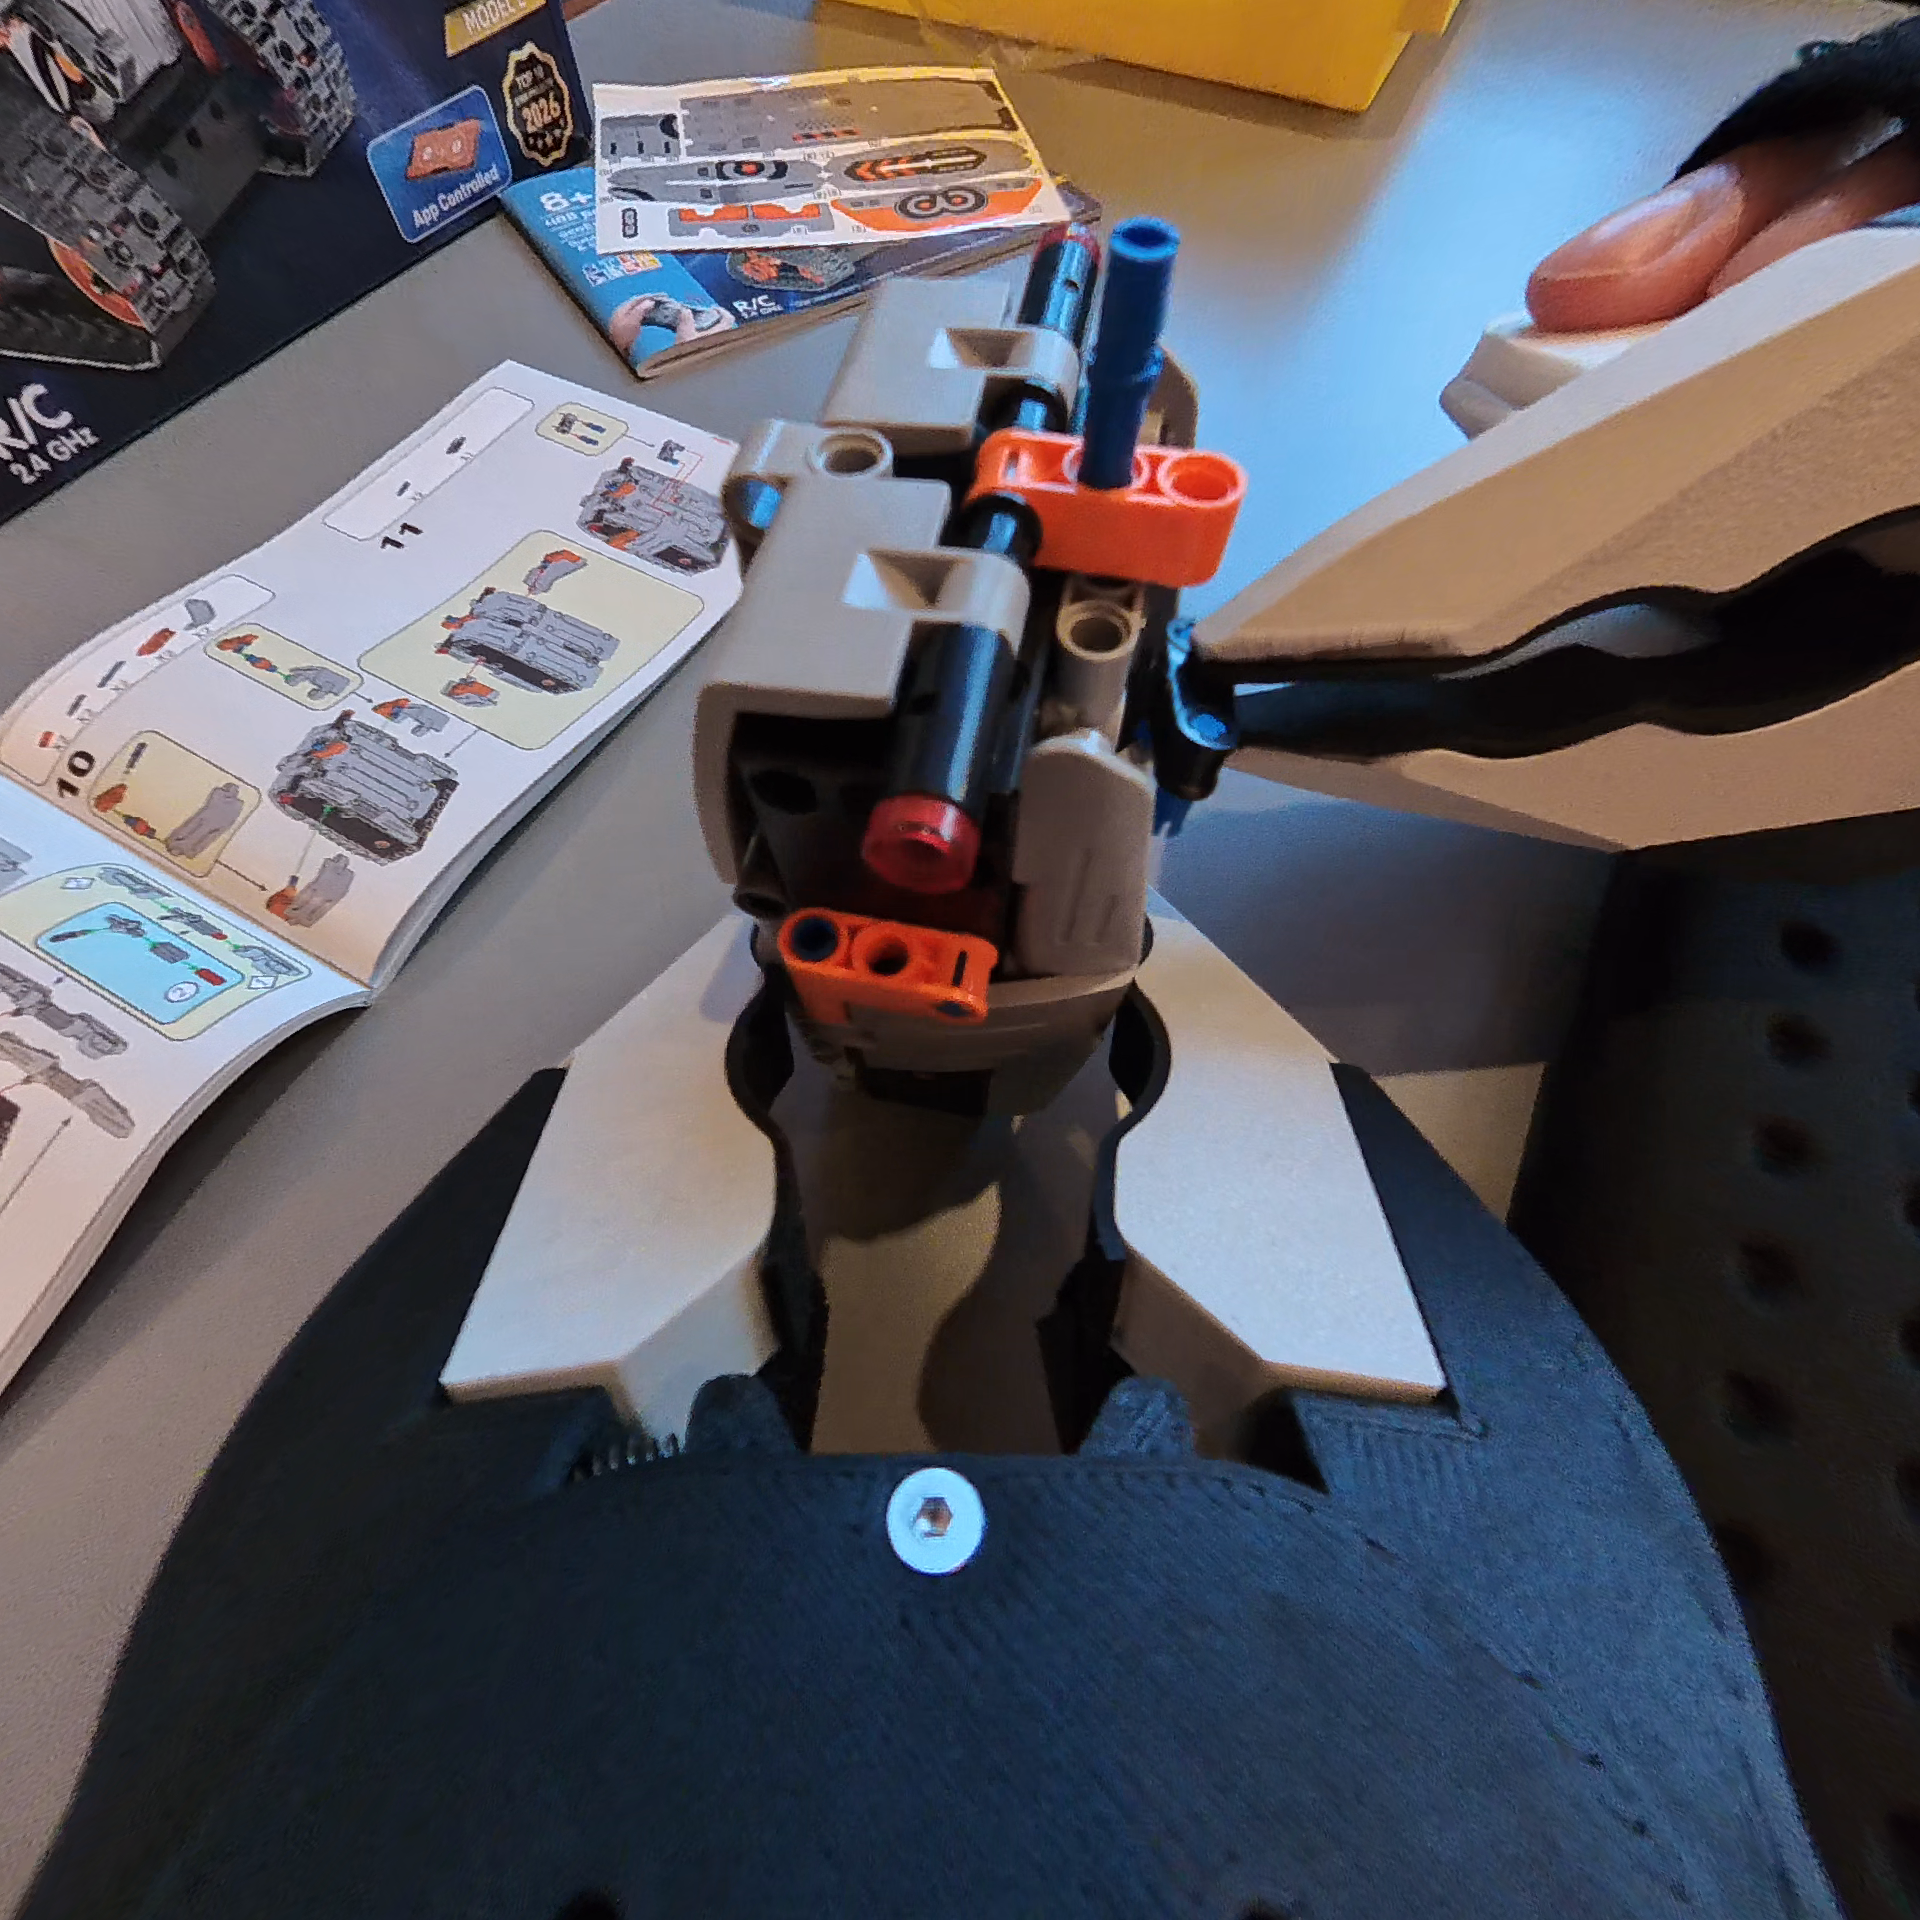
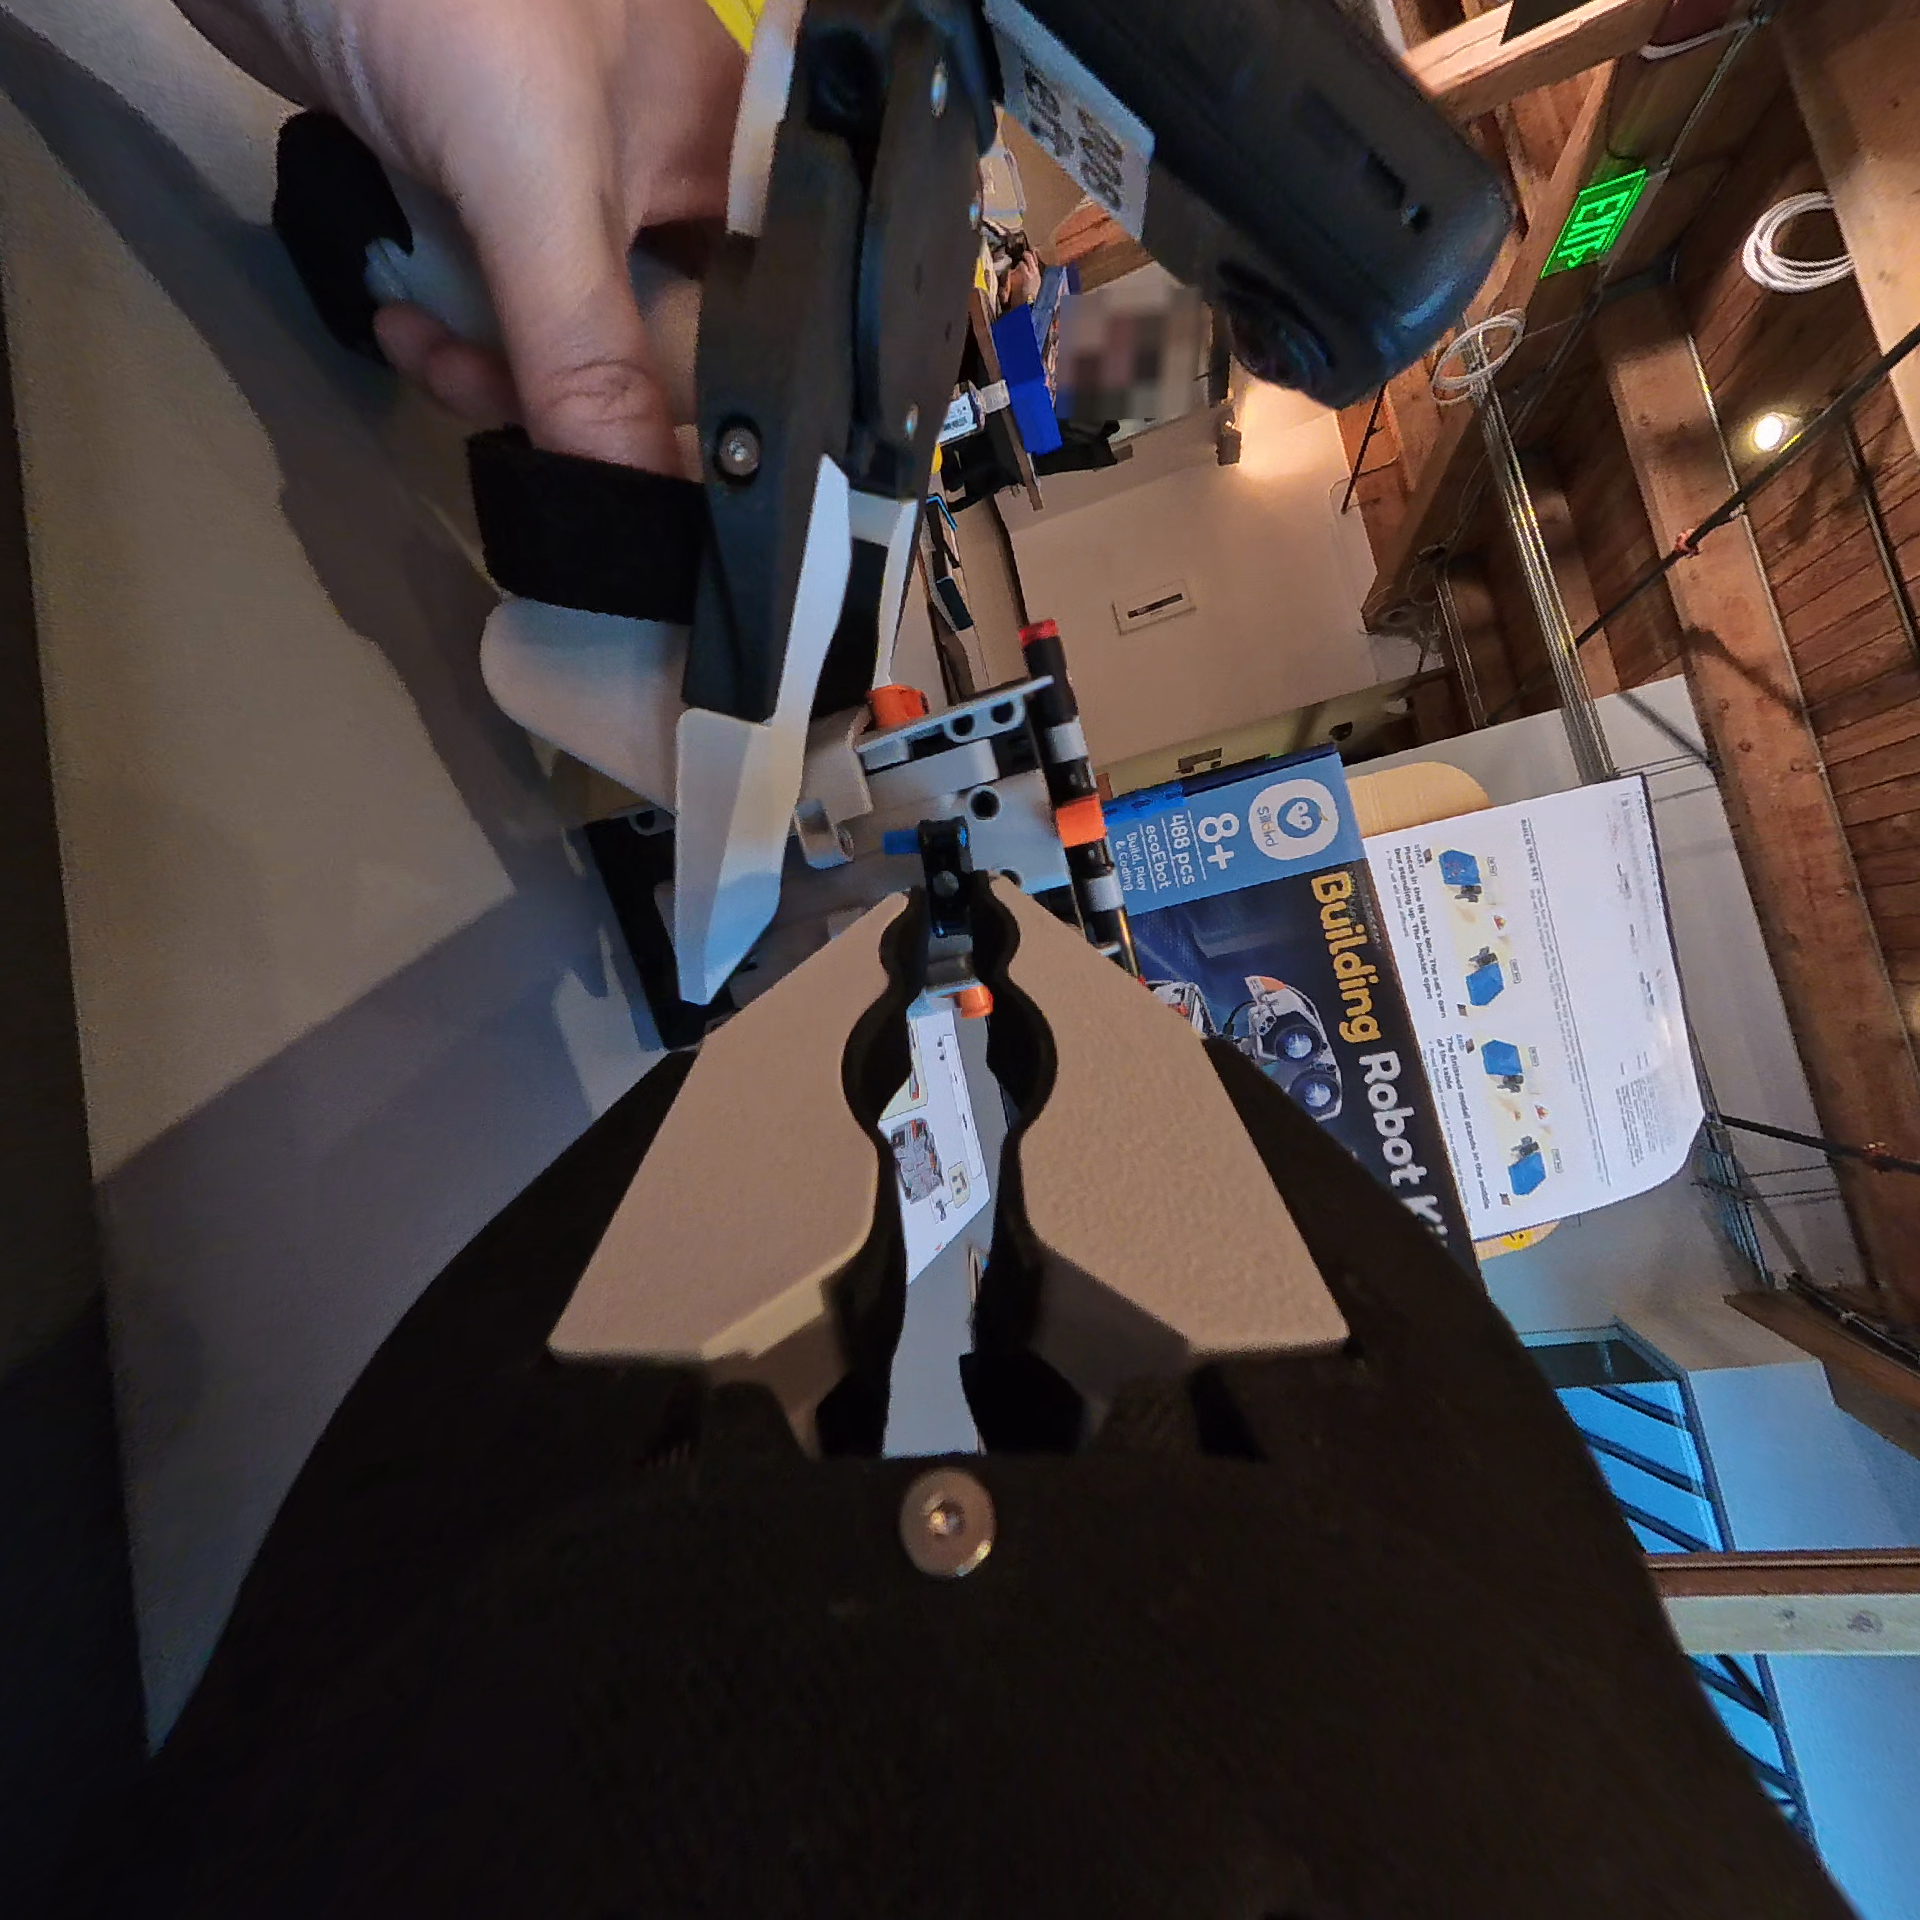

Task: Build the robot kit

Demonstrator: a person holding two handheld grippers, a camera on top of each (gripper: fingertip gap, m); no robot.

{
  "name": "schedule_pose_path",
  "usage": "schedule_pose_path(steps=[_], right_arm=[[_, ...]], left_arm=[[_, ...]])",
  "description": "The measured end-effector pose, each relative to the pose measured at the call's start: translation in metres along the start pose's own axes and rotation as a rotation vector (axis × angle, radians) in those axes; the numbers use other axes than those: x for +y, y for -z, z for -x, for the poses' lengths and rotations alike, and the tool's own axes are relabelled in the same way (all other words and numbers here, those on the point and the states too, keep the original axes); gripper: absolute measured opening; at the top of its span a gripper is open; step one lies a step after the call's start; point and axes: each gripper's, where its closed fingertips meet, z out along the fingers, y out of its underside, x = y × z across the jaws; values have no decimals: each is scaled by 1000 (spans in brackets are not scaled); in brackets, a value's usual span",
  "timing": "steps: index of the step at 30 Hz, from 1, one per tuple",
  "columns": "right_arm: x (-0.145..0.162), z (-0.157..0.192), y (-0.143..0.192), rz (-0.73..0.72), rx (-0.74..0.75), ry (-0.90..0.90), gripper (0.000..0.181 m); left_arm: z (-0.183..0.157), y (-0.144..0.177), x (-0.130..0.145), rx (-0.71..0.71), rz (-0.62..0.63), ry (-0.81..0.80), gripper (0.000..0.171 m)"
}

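Observation:
My left gripper (image 1: 940,1023) is shut on a grey, black and orange brick assembly (image 1: 914,644) and holds it upright above the table. A black axle with a red cap (image 1: 920,836), an orange beam (image 1: 1117,504) and a blue pin (image 1: 1132,343) stick out of it. My right gripper (image 2: 951,914) is shut on a small black connector with blue pins (image 2: 943,878) and presses it against the assembly's right side (image 2: 956,790). The right gripper also shows in the left wrist view (image 1: 1205,696), coming in from the right. A hand (image 2: 499,208) holds the left gripper.
An open instruction booklet (image 1: 312,748) lies on the grey table (image 1: 1351,260) to the left. Behind it are a dark kit box (image 1: 208,208), a sticker sheet (image 1: 821,156) on a small booklet and a yellow box (image 1: 1143,42). The box also shows in the right wrist view (image 2: 1299,987). My hands' fingertips stand some 6 cm from each other.

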Motion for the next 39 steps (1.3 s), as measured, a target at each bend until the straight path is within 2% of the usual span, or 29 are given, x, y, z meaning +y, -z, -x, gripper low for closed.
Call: schedule_pose_path(steps=[15, 39], right_arm=[[0, 9, -5, 36, 2, 137, 7], [1, 12, -4, 14, -24, 141, 13]], left_arm=[[0, -1, 1, -6, 5, -30, 59], [-2, 1, -1, 12, -10, -26, 63]])
